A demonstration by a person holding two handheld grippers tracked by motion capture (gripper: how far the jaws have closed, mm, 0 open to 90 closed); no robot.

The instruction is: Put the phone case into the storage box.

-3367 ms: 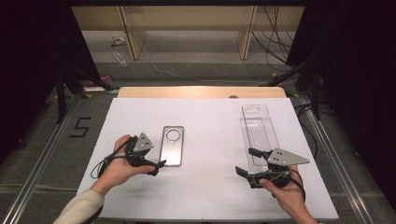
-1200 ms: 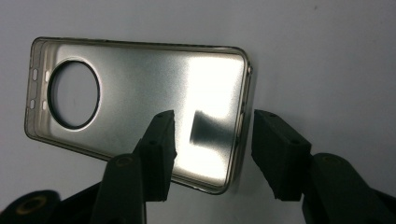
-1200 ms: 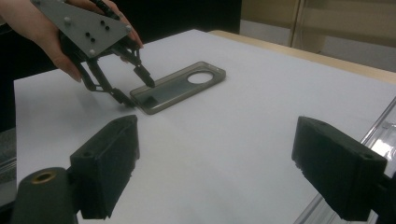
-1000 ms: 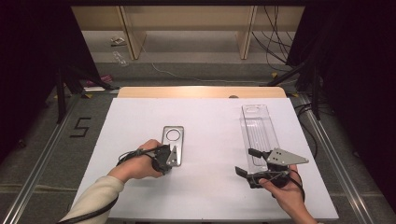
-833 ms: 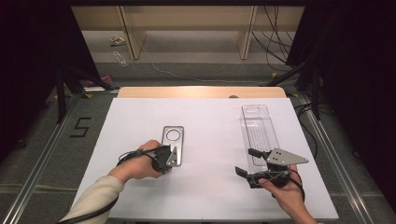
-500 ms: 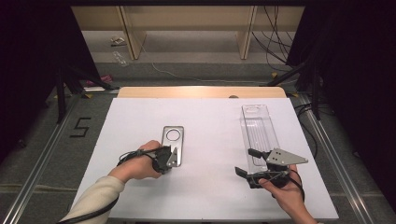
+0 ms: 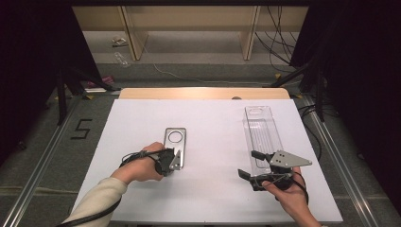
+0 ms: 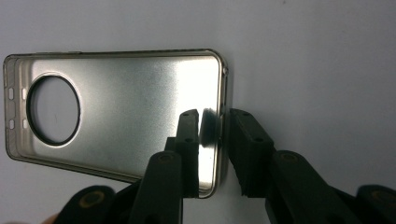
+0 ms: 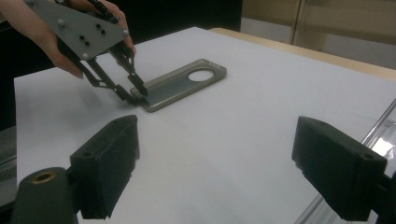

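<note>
High view: phone case [image 7: 175,141] flat on white bench [image 7: 213,198], left gripper [image 7: 174,161] at its near end; clear tray [image 7: 261,135] by right gripper [image 7: 251,166].
Left gripper view: jaws, just closing, straddle the case rim, contact unclear.
Right gripper view: jaws wide apart, empty.

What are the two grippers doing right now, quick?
Left gripper: jaws have just been closing, one on each side of the end rim of the phone case.
Right gripper: open, holding nothing.
</note>
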